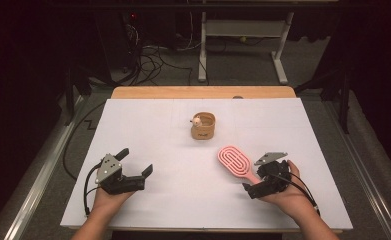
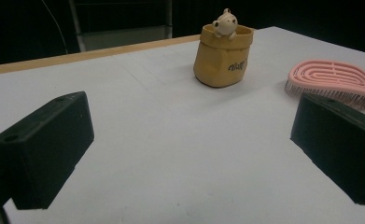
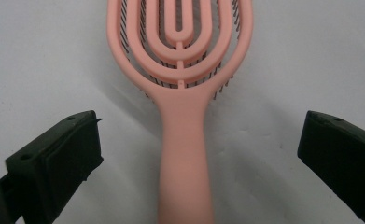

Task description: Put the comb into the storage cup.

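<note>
The right gripper (image 1: 264,181) sits low over the near right part of the white table (image 1: 148,130), held in a hand (image 1: 290,195) that comes in from the bottom edge, palm turned inward. Its jaws stand wide apart on either side of the handle of the pink hairbrush (image 3: 182,107), touching nothing. The hairbrush lies flat on the table, bristles down, head pointing away towards the middle. The left gripper (image 1: 135,162) rests at the near left, well apart from the brush, angled towards the centre, its jaws likewise spread wide and empty. A small tan pot (image 1: 203,126) with a bear figure (image 2: 225,22) on its rim stands farther back, mid-table.
</note>
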Action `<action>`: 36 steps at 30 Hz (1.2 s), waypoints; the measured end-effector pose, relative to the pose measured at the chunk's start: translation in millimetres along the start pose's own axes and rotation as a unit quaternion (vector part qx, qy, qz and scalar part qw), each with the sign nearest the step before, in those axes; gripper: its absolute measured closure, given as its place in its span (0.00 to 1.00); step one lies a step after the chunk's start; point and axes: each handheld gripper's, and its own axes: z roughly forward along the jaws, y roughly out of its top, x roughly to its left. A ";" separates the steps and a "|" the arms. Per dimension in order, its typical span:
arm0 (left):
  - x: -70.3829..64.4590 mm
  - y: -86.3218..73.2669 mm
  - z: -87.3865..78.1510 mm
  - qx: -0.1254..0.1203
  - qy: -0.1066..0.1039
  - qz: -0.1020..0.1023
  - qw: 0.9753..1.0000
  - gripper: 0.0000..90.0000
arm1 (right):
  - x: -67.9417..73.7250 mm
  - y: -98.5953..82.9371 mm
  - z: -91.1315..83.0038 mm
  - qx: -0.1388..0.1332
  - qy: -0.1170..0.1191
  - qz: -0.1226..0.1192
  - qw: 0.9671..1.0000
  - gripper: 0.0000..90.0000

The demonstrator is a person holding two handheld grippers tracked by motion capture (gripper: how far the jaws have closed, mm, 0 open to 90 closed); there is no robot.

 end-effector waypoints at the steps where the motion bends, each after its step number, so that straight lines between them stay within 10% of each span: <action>1: -0.1 0.1 -0.3 0.000 -0.001 0.001 1.000 0.00 | 0.6 2.7 1.5 0.006 0.002 -0.004 1.000 0.00; 36: 1.0 -0.9 -0.6 -0.001 -0.003 -0.004 1.000 0.00 | 9.5 70.1 38.4 0.064 0.009 -0.031 0.997 0.05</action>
